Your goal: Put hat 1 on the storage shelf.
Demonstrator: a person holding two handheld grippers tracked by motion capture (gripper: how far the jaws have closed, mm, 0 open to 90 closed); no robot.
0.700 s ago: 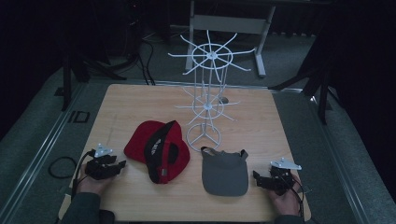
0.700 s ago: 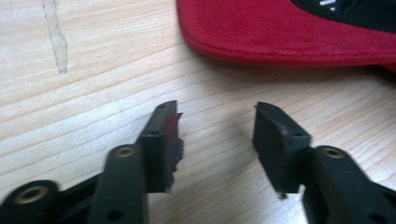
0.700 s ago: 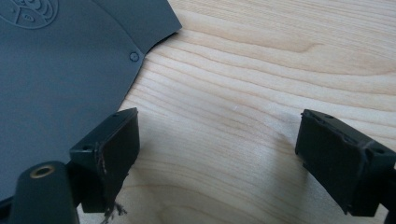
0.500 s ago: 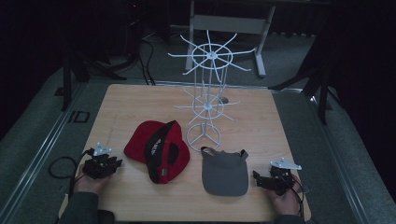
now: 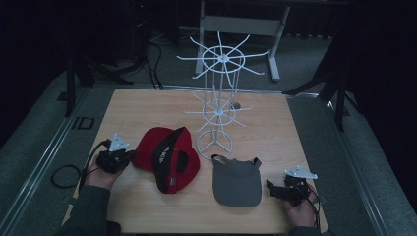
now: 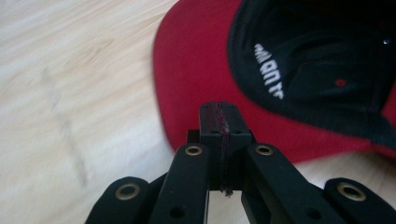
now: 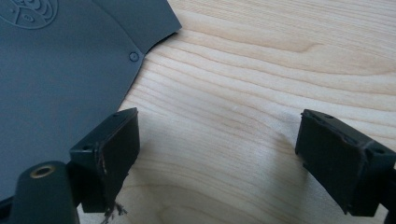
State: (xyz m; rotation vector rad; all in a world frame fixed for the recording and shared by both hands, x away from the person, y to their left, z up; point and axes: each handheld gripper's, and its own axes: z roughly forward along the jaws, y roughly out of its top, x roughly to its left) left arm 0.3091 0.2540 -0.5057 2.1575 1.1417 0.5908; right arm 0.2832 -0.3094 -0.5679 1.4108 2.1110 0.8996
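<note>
I hold my left gripper [image 5: 129,156] at the near left of the table [image 5: 295,128], its jaws pressed fully together with nothing between them, tips just at the brim of the red cap [image 5: 167,156]. My right gripper [image 5: 271,189] sits at the near right, jaws spread wide and empty, just right of the grey visor [image 5: 237,182]. The visor lies flat, near the foot of the white wire rack [image 5: 219,105].

White wire rack [image 5: 220,105] upright at wooden table [image 5: 285,128] back-centre; cables [image 5: 64,175] on floor.
</note>
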